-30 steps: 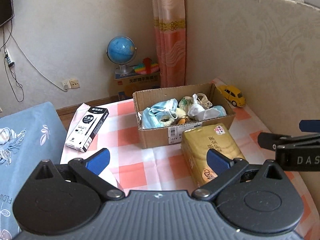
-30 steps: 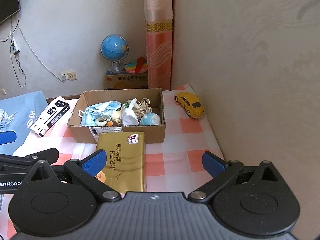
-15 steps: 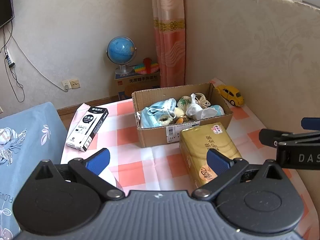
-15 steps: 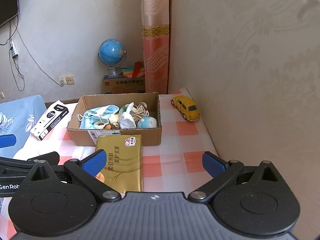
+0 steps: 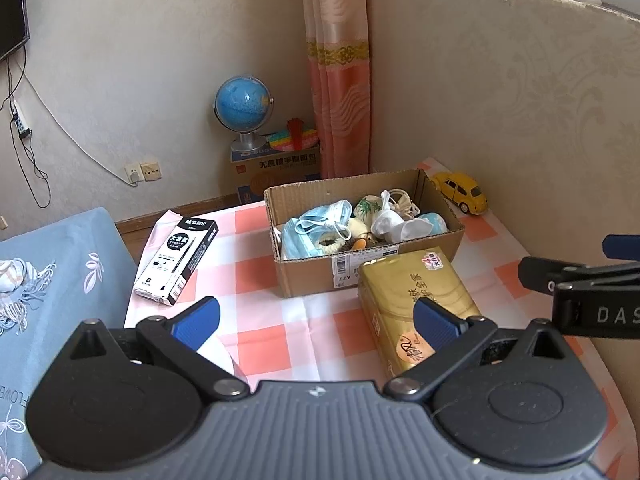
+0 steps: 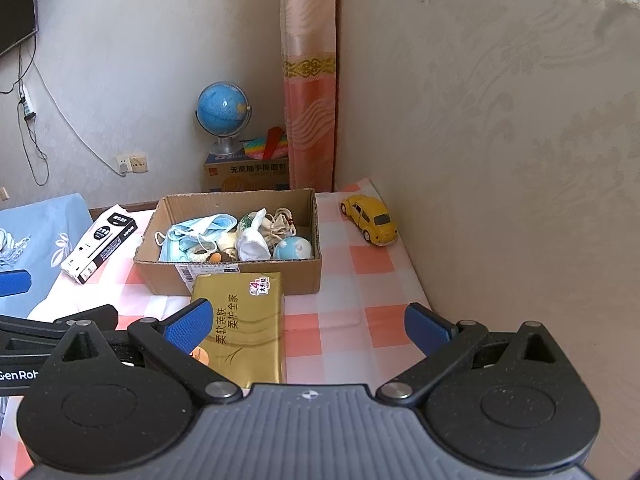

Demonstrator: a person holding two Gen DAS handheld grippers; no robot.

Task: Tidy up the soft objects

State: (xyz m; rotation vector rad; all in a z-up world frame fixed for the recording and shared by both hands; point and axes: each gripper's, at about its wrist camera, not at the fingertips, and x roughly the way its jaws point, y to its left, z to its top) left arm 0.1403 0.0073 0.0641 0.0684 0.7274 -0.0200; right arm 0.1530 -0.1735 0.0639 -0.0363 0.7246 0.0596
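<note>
An open cardboard box (image 5: 312, 276) (image 6: 168, 276) stands on the checked tablecloth. It holds blue face masks (image 5: 316, 224) (image 6: 200, 232), a white cloth (image 5: 390, 222) (image 6: 252, 244), a drawstring pouch (image 6: 282, 224) and a light blue ball (image 6: 294, 248). A gold tissue pack (image 5: 416, 300) (image 6: 244, 320) lies in front of the box. My left gripper (image 5: 316, 320) is open and empty, held back above the near table edge. My right gripper (image 6: 306, 320) is open and empty, over the tissue pack's right side.
A black and white pen box (image 5: 178, 260) (image 6: 100, 244) lies left of the cardboard box. A yellow toy car (image 5: 462, 192) (image 6: 370, 220) stands by the wall at the right. A blue bedspread (image 5: 48, 280) lies left. A globe (image 5: 244, 110) stands on a carton behind.
Both grippers have drawn back and up a little from the box, so the box and tissue pack look smaller. Both stay open and empty.
</note>
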